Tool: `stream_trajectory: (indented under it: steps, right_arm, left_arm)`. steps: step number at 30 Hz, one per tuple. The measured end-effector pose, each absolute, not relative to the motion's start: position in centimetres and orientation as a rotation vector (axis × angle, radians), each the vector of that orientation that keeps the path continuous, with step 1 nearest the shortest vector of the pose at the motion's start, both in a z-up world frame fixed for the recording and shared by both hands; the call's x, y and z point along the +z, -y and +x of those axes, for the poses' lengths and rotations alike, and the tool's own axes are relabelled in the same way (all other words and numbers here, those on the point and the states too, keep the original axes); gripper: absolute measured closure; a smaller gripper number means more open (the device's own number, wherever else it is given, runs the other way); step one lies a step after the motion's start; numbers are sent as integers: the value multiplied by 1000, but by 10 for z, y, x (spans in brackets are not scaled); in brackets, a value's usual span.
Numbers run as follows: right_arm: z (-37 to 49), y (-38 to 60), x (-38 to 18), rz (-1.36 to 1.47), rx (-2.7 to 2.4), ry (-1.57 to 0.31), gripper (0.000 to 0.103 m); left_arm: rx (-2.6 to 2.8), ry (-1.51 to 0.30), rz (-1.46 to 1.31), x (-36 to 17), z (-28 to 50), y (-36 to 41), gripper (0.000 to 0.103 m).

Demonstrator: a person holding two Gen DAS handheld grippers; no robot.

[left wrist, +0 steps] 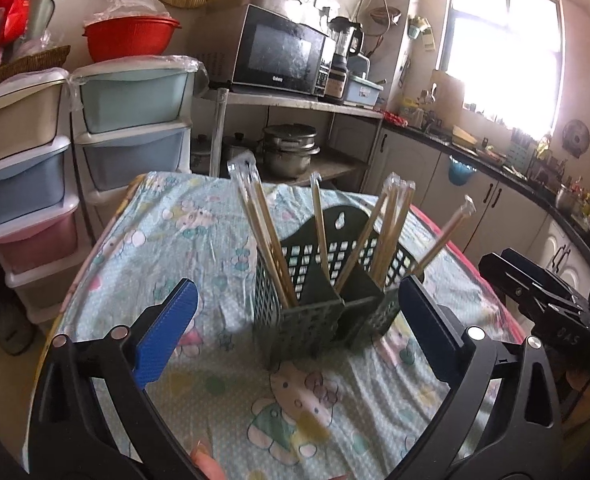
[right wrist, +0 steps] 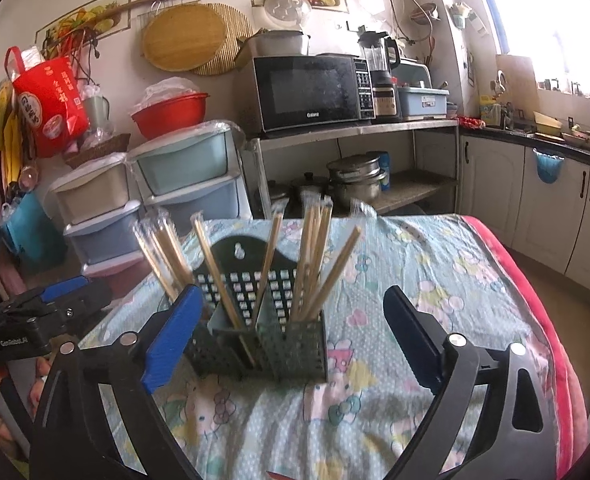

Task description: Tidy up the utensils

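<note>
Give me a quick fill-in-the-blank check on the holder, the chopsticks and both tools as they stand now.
1. The wrapped chopsticks stand in a dark green perforated ____.
2. Both the left tool and the right tool have jaws that are ____, with nothing gripped.
3. The holder rests on a cartoon-print ____ covering the table.
4. On the shelf behind, a black ____ sits above the stacked pots.

Missing words: holder; open; cloth; microwave
</note>
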State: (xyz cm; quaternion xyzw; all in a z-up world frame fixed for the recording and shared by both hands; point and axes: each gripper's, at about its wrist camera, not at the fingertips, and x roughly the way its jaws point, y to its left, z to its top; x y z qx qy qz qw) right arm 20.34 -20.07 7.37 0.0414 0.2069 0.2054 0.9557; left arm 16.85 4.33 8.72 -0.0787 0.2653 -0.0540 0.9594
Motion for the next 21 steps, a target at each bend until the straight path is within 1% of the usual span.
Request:
stream_trajectory:
  steps: [6, 21]
  right_arm:
    - [186, 201, 61, 65, 408, -451, 8]
    - [145, 209, 21, 58, 397, -541, 7]
  left_arm:
    - [-109, -565, -151, 74, 156, -37, 10]
    - [-88, -610, -178, 38, 120, -33, 10]
